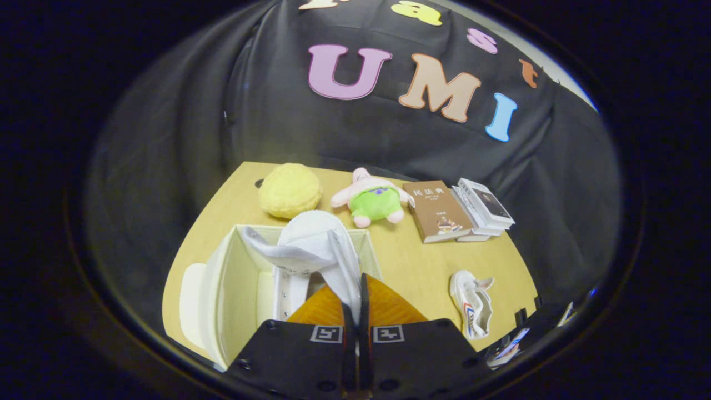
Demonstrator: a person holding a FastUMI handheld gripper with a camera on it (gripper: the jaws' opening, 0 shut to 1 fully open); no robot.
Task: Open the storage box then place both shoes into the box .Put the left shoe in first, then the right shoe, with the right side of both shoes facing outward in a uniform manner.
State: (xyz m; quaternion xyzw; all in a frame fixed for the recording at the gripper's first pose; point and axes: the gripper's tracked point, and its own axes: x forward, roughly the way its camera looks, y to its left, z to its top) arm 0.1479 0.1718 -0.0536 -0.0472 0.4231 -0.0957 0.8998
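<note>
A white shoe (311,244) hangs toe-forward over the open white storage box (233,289), its heel collar pinched between my fingers. My gripper (355,294) is shut on that collar, held above the box's right half. The box's lid (189,305) lies swung open on its left side. The second white shoe (472,303), with red and blue side stripes, lies on the wooden table (411,261) to the right of the fingers, opening upward.
Beyond the box sit a yellow round plush (290,190) and a pink-and-green plush toy (373,199). A brown book (439,212) and a stack of white books (484,206) lie to the far right. Black cloth walls close in behind.
</note>
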